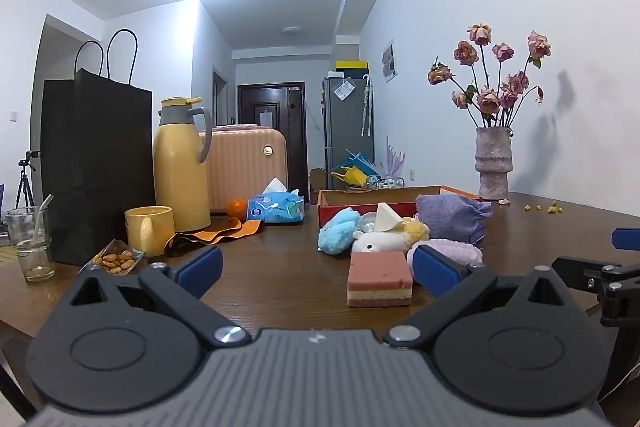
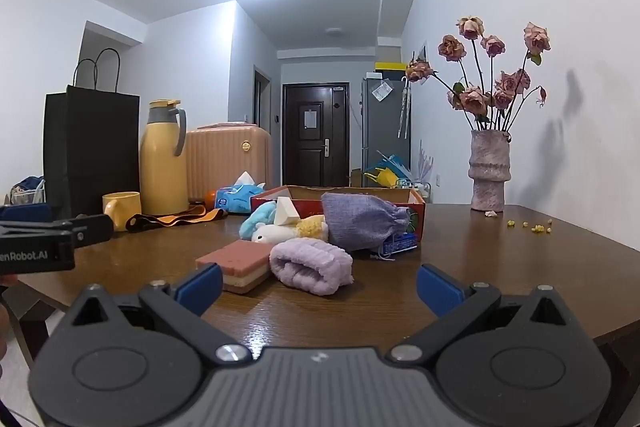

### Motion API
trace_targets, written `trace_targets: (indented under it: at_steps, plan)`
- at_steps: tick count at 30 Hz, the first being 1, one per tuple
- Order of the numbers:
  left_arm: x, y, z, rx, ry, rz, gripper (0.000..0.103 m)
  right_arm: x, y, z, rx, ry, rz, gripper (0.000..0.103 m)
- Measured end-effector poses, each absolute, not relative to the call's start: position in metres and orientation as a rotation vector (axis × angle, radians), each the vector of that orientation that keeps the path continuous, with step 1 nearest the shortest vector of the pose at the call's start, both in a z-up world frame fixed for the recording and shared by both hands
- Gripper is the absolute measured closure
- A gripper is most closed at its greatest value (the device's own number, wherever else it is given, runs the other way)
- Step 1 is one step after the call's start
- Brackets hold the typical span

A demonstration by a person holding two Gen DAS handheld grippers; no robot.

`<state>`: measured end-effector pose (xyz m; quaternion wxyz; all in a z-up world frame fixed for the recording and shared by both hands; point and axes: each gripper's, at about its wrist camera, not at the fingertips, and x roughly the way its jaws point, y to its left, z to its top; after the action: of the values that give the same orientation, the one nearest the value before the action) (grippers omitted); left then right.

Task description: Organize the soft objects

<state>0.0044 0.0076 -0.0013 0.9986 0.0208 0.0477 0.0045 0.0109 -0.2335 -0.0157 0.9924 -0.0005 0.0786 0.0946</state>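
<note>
A pile of soft things lies mid-table before a red cardboard box (image 1: 348, 205) (image 2: 304, 191): a pink layered sponge (image 1: 379, 279) (image 2: 238, 263), a rolled lilac towel (image 2: 312, 265) (image 1: 454, 251), a purple drawstring pouch (image 2: 362, 225) (image 1: 450, 215), a blue plush (image 1: 338, 234) (image 2: 256, 219), a white plush (image 1: 380, 241) (image 2: 276, 233) and a white wedge sponge (image 1: 386, 219) (image 2: 286, 213). My left gripper (image 1: 318, 269) is open, level over the near table, the sponge just beyond its fingers. My right gripper (image 2: 320, 285) is open too, short of the towel. Nothing is held.
On the left stand a black paper bag (image 1: 96, 163), a yellow thermos (image 1: 182, 163), a yellow mug (image 1: 150, 231), a glass (image 1: 30, 243), a snack packet (image 1: 116, 259), an orange strap (image 1: 216, 233), an orange and a tissue pack (image 1: 276, 209). A flower vase (image 2: 489, 171) stands far right.
</note>
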Motion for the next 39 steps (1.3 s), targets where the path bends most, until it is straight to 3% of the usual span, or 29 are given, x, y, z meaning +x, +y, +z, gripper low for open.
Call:
trace_targets:
  at_steps: [39]
  plan:
    - [0.0038, 0.0007, -0.0017, 0.066, 0.099, 0.007, 0.000, 0.0121, -0.2363, -0.0156, 0.007, 0.161, 0.178, 0.000]
